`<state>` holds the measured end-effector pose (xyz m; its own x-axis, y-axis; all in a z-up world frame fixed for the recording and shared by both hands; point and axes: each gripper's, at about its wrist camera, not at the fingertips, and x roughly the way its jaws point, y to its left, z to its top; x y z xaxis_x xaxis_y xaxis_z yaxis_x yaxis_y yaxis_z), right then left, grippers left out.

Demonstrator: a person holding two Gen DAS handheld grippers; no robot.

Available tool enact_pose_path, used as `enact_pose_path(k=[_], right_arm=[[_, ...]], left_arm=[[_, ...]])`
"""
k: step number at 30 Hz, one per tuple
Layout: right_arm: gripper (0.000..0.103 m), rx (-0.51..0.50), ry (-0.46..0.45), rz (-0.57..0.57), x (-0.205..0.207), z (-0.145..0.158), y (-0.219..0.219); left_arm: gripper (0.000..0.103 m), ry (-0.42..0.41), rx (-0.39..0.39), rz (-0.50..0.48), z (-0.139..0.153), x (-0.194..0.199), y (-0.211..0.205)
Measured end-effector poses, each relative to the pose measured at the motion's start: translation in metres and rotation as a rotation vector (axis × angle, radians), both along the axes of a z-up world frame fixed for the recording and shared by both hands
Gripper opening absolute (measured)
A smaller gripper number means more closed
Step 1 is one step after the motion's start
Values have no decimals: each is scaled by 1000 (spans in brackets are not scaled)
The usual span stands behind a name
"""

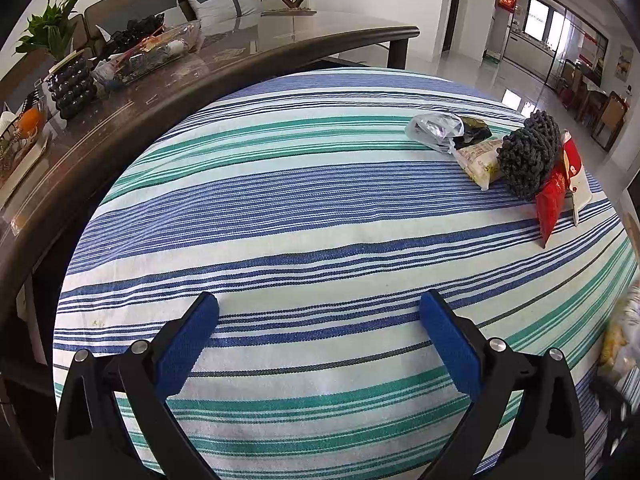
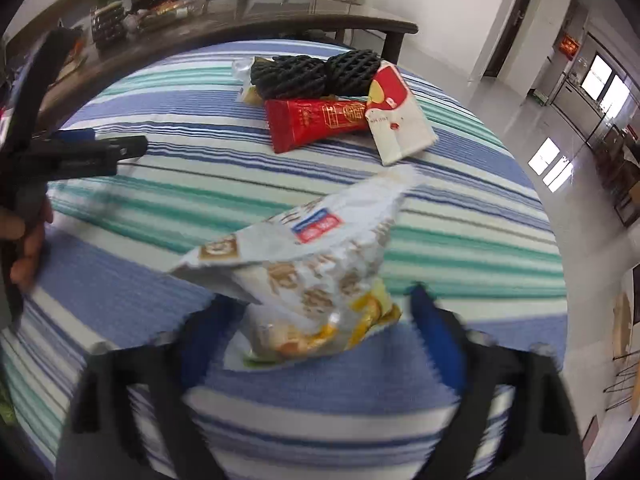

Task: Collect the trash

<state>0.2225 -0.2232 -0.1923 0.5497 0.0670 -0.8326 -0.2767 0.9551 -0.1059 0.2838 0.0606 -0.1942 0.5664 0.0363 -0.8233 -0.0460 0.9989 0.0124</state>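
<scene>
The trash looks only partly gathered. A heap sits at the far side of the striped tabletop (image 1: 320, 216): black foam fruit netting (image 2: 316, 72), a red snack wrapper (image 2: 316, 122) just in front of it, a red-and-white paper packet (image 2: 396, 120) touching the netting's right end, and, behind the netting as seen in the left wrist view, a clear plastic bag (image 1: 434, 128) and a pale printed wrapper (image 1: 480, 160).

One piece is apart from that heap: a crumpled white snack bag (image 2: 304, 276), on the near side of the netting, lying between the fingers of the right gripper (image 2: 320, 320). Those fingers are spread wide; the view is blurred, so whether they touch the bag is unclear. This bag probably has to join the heap next.

The left gripper (image 1: 320, 308) is empty, fingers apart, over bare cloth well short of the netting. Nothing blocks the path there. Beyond the netting stands a dark wooden table (image 1: 280, 48) with a potted plant (image 1: 60, 60) and clutter. No bin shows.
</scene>
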Motion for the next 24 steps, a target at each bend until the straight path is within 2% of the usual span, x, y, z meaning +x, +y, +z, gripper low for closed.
enact_pose_path(k=[4, 6, 8, 10, 13, 16, 19, 20, 22, 24], right_arm=[[97, 56, 8, -10, -14, -14, 2], [98, 84, 0, -30, -18, -14, 2], [98, 96, 6, -36, -19, -15, 0], [98, 114, 17, -41, -17, -16, -2], [98, 104, 15, -43, -19, -14, 2], [98, 105, 15, -44, -20, -15, 1], [98, 105, 15, -44, -20, -14, 1], [98, 104, 15, -44, -20, -14, 1], [98, 106, 15, -44, -20, -14, 1], [98, 106, 15, -44, -20, -15, 1]], left_arm=[[99, 8, -19, -21, 2, 0, 2], [98, -4, -82, -46, 14, 3, 6], [98, -60, -154, -75, 38, 12, 9], [98, -97, -206, -102, 61, 31, 8], [98, -68, -264, -191, 76, 83, -5], [98, -30, -200, -249, 65, 125, -27], [90, 44, -146, -304, 38, 156, -46], [86, 70, -149, -318, 30, 163, -50], [83, 103, -180, -351, 16, 171, -58], [71, 97, -213, -379, 13, 172, -61]])
